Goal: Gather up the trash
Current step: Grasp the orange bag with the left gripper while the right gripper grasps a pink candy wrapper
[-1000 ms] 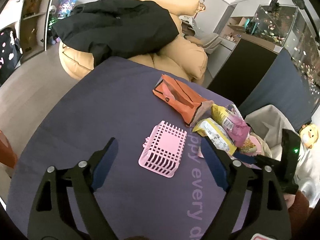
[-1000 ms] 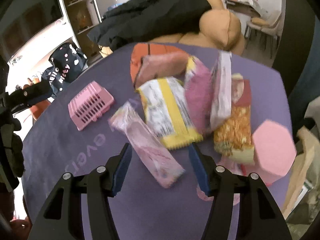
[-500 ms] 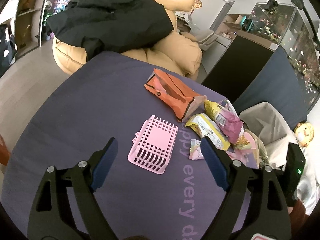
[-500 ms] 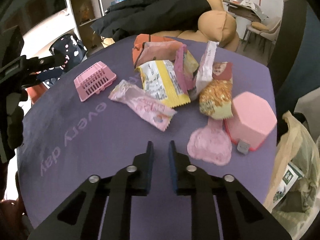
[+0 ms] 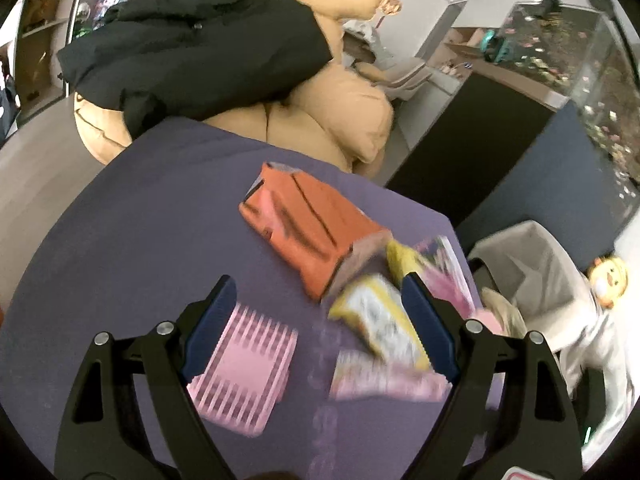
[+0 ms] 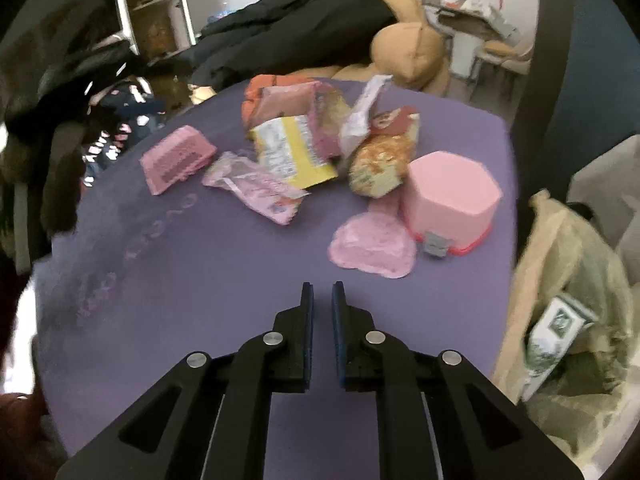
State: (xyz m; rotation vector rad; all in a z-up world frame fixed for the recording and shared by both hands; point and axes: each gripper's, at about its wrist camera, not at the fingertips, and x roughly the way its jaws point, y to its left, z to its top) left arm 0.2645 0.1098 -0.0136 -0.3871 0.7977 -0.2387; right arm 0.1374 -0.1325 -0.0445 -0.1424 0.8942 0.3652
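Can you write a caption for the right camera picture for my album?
Right gripper, nearly shut and empty, hovers over a purple table before snack wrappers and a pink box.

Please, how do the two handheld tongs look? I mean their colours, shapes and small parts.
Both the left tongs and the right tongs share one design: matte black angular plastic arms with triangular cut-outs, round silver pivot screws, and flat dark blue pads on the inner faces of the fingers. No cables, sleeves or printed markings show on them.
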